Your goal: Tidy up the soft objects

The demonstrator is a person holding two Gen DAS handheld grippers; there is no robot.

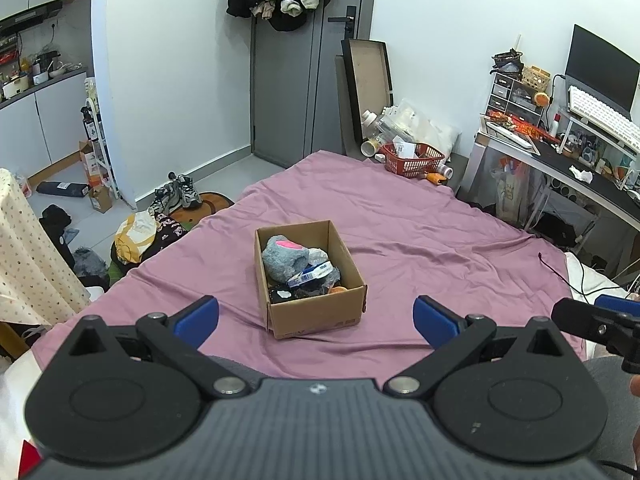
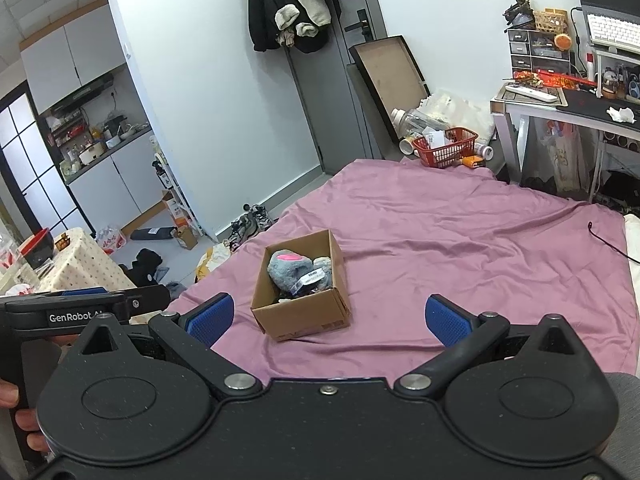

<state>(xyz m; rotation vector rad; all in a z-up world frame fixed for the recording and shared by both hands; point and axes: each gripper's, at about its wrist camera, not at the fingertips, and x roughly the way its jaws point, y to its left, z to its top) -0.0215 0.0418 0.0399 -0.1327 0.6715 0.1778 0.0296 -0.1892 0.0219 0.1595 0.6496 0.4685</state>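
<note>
Grippers both wide apart and empty, left (image 1: pixel 316 320) and right (image 2: pixel 328 318) held back over the near sheet (image 1: pixel 420 240), so the box (image 1: pixel 316 316) stays in clear view. Plush (image 1: pixel 284 258) sits inside it with wrapped bits; nothing loose on the sheet, which fits sorted or about to unpack.

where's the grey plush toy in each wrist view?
Left wrist: grey plush toy just left of centre, in the far-left part of the cardboard box.
Right wrist: same toy, left of centre, far side of the box.
Shared landmark: red basket at the bed's far edge.
</note>
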